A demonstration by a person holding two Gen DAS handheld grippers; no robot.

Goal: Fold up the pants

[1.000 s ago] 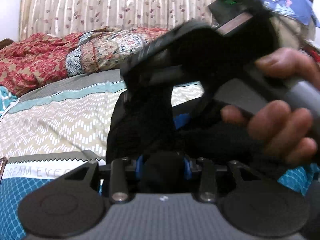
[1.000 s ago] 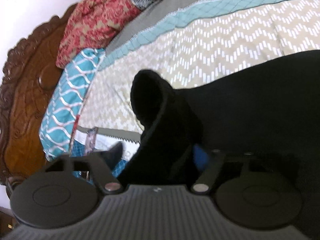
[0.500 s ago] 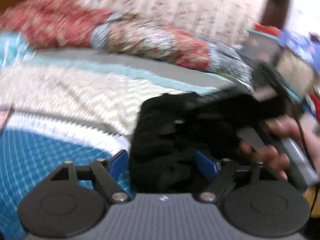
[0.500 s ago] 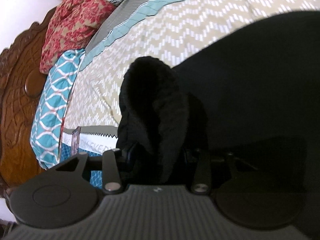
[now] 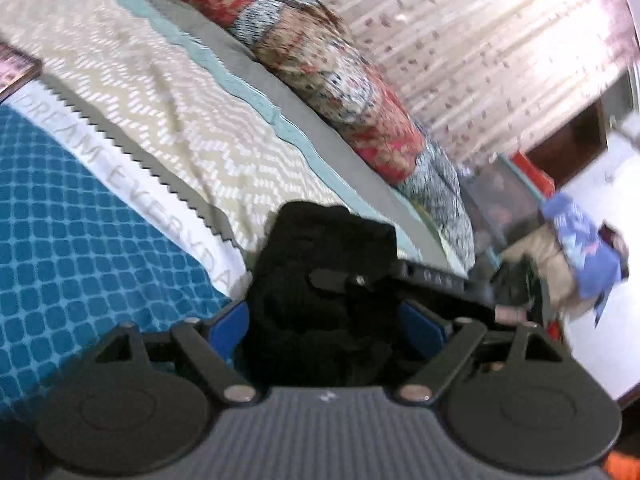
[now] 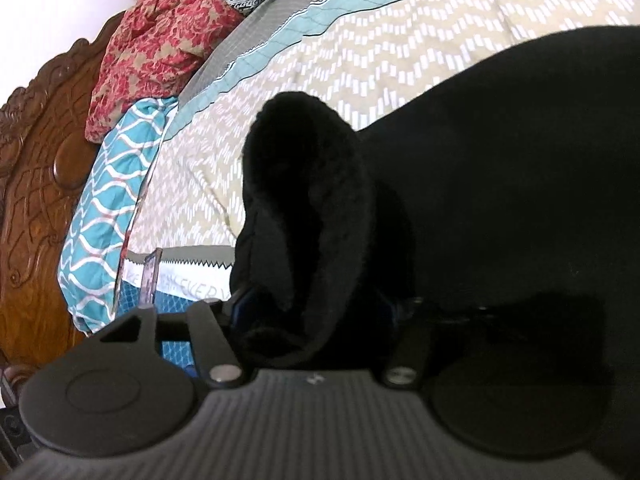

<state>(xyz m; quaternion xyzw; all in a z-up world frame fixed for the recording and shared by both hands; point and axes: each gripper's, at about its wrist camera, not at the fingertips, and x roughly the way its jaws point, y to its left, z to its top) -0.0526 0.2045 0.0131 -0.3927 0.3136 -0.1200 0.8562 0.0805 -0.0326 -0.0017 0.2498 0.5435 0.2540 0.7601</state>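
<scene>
The black pants [image 6: 500, 168] lie on the patterned bedspread [image 6: 320, 68]. My right gripper [image 6: 312, 312] is shut on a bunched fold of the pants that stands up between its blue pads. In the left wrist view my left gripper [image 5: 326, 320] is open, its blue pads [image 5: 228, 320] spread wide around a heap of the black pants [image 5: 320, 248]. The other gripper's black body [image 5: 432, 280] lies just beyond that heap.
A red patterned quilt [image 5: 320, 40] and a curtain [image 5: 480, 40] lie beyond the bed. A carved wooden headboard [image 6: 36, 184] and a teal pillow [image 6: 108, 208] are at the left. Clothes [image 5: 580, 252] are piled at the far right.
My left gripper has opened from shut on the pants and swung round to the right. My right gripper has kept its hold and shifted a little.
</scene>
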